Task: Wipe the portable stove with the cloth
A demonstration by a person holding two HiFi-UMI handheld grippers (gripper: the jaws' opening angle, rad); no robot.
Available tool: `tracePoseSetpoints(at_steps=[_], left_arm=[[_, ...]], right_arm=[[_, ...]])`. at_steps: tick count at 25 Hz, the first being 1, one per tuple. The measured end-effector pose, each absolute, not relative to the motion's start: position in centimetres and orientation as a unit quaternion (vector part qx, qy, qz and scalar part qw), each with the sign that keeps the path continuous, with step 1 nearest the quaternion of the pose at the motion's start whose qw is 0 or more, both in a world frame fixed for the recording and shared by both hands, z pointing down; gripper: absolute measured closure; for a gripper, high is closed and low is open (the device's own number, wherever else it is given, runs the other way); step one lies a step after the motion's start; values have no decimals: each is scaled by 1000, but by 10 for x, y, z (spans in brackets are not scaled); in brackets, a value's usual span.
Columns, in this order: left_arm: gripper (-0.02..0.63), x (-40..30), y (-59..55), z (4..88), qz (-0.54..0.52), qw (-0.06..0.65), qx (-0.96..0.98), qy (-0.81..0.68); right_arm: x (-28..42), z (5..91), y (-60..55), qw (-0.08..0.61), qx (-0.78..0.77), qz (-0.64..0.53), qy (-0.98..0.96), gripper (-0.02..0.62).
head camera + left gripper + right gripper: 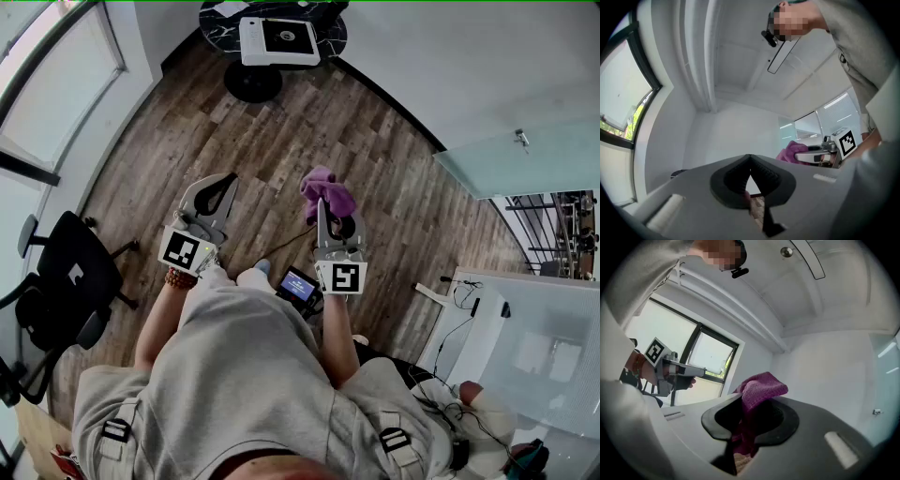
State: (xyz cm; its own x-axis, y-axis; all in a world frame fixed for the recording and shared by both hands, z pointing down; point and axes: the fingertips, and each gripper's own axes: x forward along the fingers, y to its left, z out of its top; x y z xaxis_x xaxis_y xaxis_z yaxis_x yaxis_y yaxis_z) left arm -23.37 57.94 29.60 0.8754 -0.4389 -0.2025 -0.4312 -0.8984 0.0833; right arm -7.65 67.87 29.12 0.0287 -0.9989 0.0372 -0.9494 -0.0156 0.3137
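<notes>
The white portable stove (279, 39) with a black burner plate sits on a round dark table (217, 21) at the far end of the room, well away from both grippers. My right gripper (324, 204) is shut on a purple cloth (326, 190), which bunches out above its jaws. In the right gripper view the cloth (760, 387) fills the gap between the jaws of the right gripper (751, 405). My left gripper (225, 184) is held level beside it, shut and empty; the jaws of the left gripper (749, 157) meet in a point. From there the cloth (790, 151) shows at the right.
The floor (394, 187) between me and the table is wood planks. A black office chair (66, 281) stands at the left by the window. A white desk (525, 328) with cables is at the right, a glass door behind it. A small screen device (300, 286) lies by my feet.
</notes>
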Motion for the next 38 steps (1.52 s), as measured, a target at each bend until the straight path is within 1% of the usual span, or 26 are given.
tracePoseSetpoints(at_steps=[4, 9, 15, 18, 22, 28, 30, 33, 38], left_arm=[[609, -234, 568, 303, -69, 23, 976, -205], [609, -245, 555, 312, -69, 28, 976, -204], [609, -239, 534, 325, -47, 27, 974, -219], [609, -222, 516, 329, -32, 23, 973, -225], [609, -193, 489, 334, -16, 0, 973, -229], [609, -123, 440, 340, 16, -8, 972, -236], [609, -96, 428, 340, 18, -12, 974, -227], [609, -66, 410, 341, 23, -8, 976, -217], [609, -49, 365, 350, 30, 4, 969, -245]], right_arm=[[-88, 292, 656, 99, 705, -85, -697, 488], [-105, 309, 633, 133, 675, -74, -722, 479], [-91, 314, 605, 100, 661, -67, -741, 479], [-67, 318, 583, 97, 662, -65, -740, 479], [-26, 331, 546, 87, 663, -65, -741, 479], [57, 348, 490, 68, 669, -57, -738, 479], [81, 352, 477, 80, 663, -55, -743, 480], [118, 370, 462, 75, 659, -35, -748, 480], [157, 385, 420, 92, 650, -17, -754, 480]])
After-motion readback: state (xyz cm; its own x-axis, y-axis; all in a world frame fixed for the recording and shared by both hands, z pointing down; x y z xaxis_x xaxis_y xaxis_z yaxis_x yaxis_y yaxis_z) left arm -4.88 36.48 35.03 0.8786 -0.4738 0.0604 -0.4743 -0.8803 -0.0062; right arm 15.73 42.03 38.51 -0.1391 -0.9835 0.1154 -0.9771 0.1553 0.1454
